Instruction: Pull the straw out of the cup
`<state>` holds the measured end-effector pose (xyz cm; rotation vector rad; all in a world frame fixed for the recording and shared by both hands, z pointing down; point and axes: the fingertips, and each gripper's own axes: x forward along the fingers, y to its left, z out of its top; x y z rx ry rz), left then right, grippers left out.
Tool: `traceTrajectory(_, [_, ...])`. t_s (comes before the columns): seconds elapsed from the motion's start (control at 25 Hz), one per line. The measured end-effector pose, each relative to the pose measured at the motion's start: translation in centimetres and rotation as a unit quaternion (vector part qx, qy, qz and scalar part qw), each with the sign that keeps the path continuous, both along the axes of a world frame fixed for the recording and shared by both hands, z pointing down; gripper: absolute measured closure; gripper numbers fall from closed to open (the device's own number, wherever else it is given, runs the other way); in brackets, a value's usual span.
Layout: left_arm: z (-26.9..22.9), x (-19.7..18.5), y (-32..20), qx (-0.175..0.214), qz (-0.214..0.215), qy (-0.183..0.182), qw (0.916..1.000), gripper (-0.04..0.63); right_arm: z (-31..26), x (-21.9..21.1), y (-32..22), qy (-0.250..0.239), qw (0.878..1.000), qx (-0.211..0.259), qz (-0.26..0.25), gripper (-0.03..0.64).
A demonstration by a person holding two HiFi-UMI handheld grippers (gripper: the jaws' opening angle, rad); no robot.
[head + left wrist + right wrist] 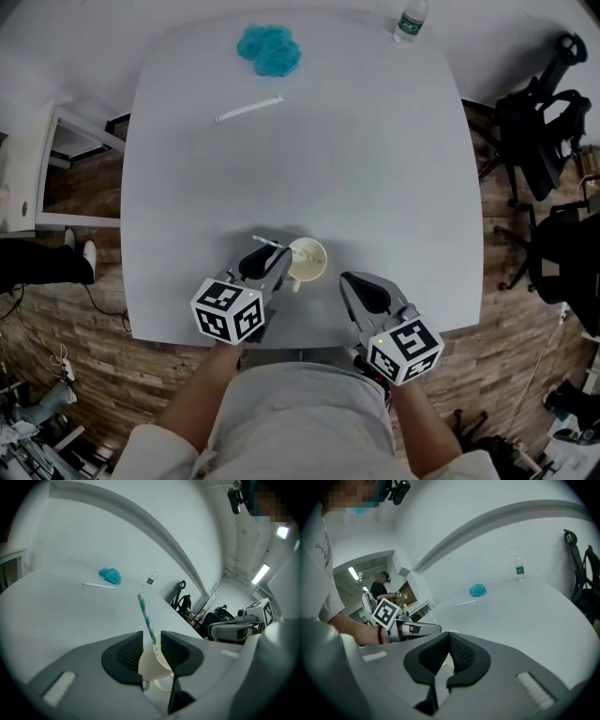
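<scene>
The paper cup (151, 667) is bracketed by the left claw (151, 638). Its ribbed black pads (129, 651) are spread wide and lie against the cup's sides, so the cup is judged to be steadied for the pull. The striped straw (146, 616), white banded with teal, is seated in the cup and leans up beyond the claw's tips, with its upper end left free to be taken. The right claw (449, 641) is held just right of the cup with its tips closed together on nothing, and is judged to be kept ready for the straw. The cup is cream, smooth, thin-walled and tapered, and could probably be crushed by a hard squeeze. The tabletop (394, 169) is matte and pale. Well ahead of both claws, a white stick (249, 109), a crumpled blue cloth (270, 49) and a clear bottle (410, 21) are set aside.
</scene>
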<state>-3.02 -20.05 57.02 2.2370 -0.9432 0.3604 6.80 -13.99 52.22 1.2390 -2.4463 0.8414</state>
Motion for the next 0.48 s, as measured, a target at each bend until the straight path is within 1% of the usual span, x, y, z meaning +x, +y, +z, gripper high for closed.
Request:
traceTrajectory(0.12, [0.1, 0.2, -0.09, -0.001, 0.003, 0.005, 1.0, 0.467, 0.31, 0.05, 0.02, -0.002, 1.0, -0.003, 0.001, 0.611])
traceTrajectory(0.4, [0.0, 0.39, -0.35, -0.003, 0.001, 0.019, 0.9998, 0.529, 0.28, -0.12, -0.23, -0.007, 1.0, -0.009, 0.003, 0.611])
traceTrajectory(0.48, [-0.03, 0.42, -0.25, -0.009, 0.0, 0.026, 0.9996, 0.532, 0.32, -0.18, -0.21, -0.008, 1.0, -0.008, 0.003, 0.611])
